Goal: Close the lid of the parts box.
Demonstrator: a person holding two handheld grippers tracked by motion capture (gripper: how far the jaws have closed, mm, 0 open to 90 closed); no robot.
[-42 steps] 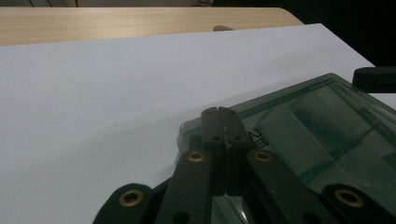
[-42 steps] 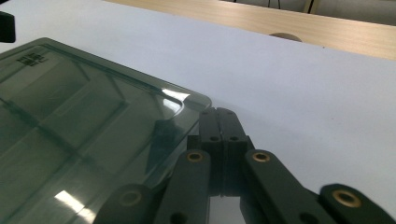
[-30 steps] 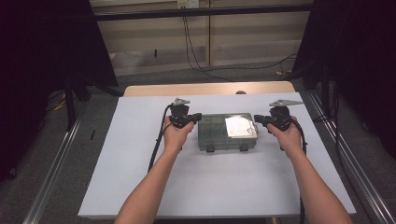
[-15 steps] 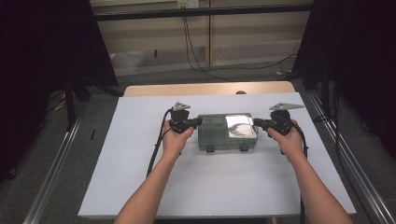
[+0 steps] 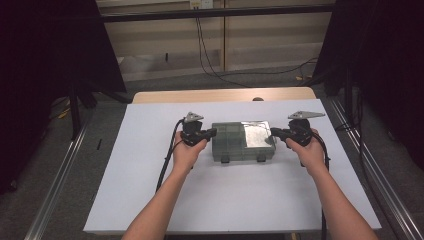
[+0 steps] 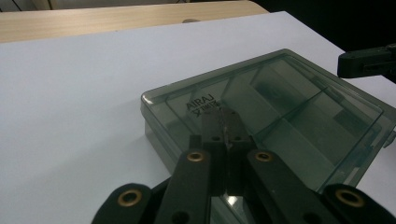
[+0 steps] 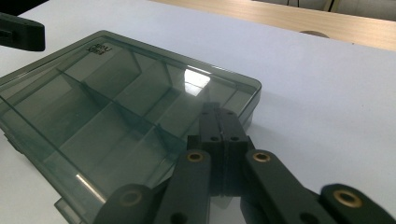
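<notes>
Lettering "AIRAJ" marks the smoky organiser box; both tools, left and right, are clenched empty.

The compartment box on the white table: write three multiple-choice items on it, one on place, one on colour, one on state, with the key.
1. Where does the compartment box lie?
A. Between the left gripper and the right gripper
B. On the floor
C. Stacked on another box

2. What colour is its lid?
A. Bright red
B. Smoky see-through grey-green
C. Solid white

3. How do both grippers' jaws stand?
A. Wide open
B. Clamped on a cable
C. Shut, with nothing between them

Key: 1 A, since the high view shows one gripper at each end of the box on the white table. 2 B, since the dividers show through the tinted lid. 3 C, since each gripper view shows its black jaws pressed together above the lid.
</notes>
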